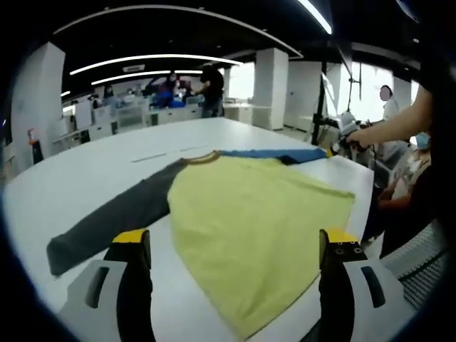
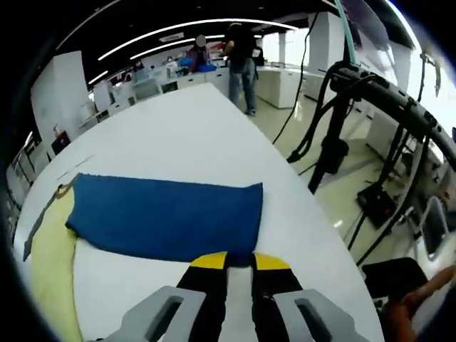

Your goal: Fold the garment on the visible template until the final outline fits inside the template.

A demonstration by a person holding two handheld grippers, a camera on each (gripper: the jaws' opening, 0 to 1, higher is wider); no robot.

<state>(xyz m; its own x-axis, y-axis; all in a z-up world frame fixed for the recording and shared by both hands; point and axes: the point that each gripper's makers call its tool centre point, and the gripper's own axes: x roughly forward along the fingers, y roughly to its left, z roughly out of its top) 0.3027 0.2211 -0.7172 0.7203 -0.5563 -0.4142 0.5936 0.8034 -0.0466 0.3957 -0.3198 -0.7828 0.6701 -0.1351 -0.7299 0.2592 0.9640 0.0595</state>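
The garment lies flat on the white table point(image 1: 85, 178), with a yellow-green body point(image 1: 249, 214), a dark grey sleeve point(image 1: 121, 217) reaching left and a blue sleeve point(image 1: 285, 154) stretched to the far right. My left gripper point(image 1: 234, 239) is open, its jaws wide apart above the near hem. In the right gripper view the blue sleeve point(image 2: 167, 214) lies spread out. My right gripper point(image 2: 239, 261) has its yellow-tipped jaws closed together on the cuff edge. That gripper point(image 1: 340, 144) also appears at the sleeve's far end, held by a person's hand.
The table's right edge point(image 2: 313, 214) runs close past the cuff, with black stands and cables point(image 2: 342, 135) on the floor beyond. A person's arm point(image 1: 399, 121) reaches in at the right. Faint marks point(image 1: 160, 155) cross the table behind the collar. People stand at desks point(image 1: 178, 92) far back.
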